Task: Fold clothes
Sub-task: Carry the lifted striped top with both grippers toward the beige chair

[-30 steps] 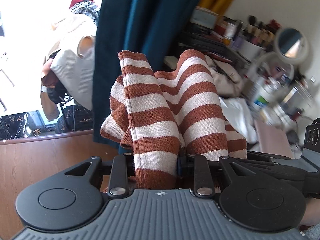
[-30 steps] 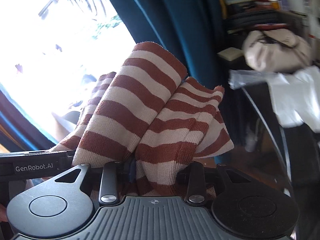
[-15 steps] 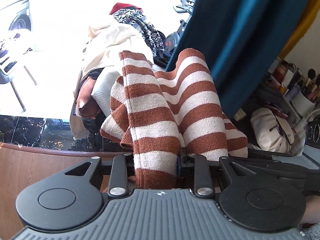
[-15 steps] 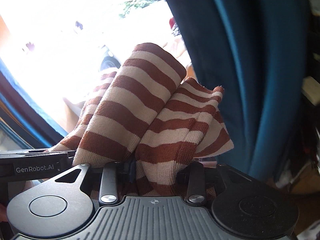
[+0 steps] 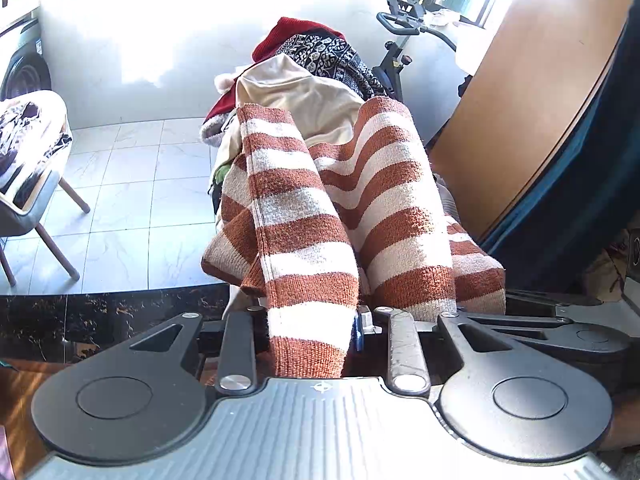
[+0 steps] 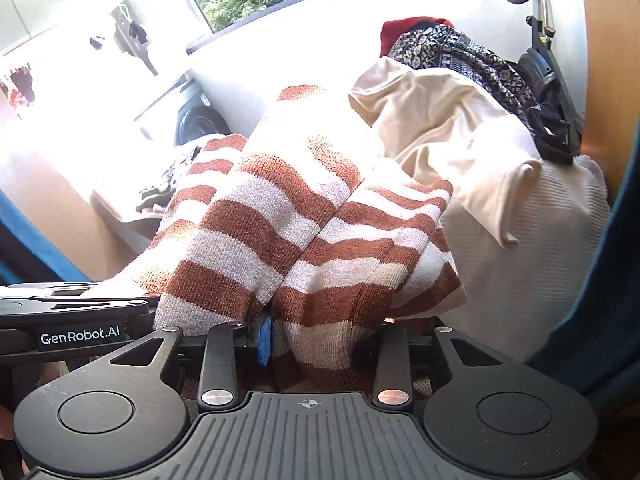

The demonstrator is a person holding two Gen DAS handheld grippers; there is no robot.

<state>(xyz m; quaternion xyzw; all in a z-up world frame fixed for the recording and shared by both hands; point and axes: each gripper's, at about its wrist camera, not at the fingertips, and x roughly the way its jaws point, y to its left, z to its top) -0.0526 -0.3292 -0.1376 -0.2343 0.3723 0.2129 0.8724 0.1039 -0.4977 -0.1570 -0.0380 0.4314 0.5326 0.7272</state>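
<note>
A folded knit garment with rust-brown and cream stripes (image 5: pixel 340 216) fills the middle of both wrist views. My left gripper (image 5: pixel 316 332) is shut on its near edge, and the cloth bunches up over the fingers and hides their tips. The same striped garment (image 6: pixel 304 236) is clamped in my right gripper (image 6: pixel 308 340), whose blue pad (image 6: pixel 264 338) shows beside the fabric. The two grippers sit side by side, each one's body visible at the edge of the other's view. The garment hangs in the air between them.
Ahead stands a heap of clothes (image 5: pixel 304 92): cream top (image 6: pixel 448 132), dark patterned knit (image 6: pixel 452 48), red item (image 5: pixel 296 32). An exercise bike (image 5: pixel 404 28) is behind it, a chair with clothes (image 5: pixel 28 148) at left on the tiled floor (image 5: pixel 132 200), and a teal curtain (image 5: pixel 592 184) and wooden panel (image 5: pixel 520 100) at right.
Both grippers have swung round with the striped garment still held: the teal curtain and cluttered desk have left the middle of view, and the clothes heap and tiled floor now face me.
</note>
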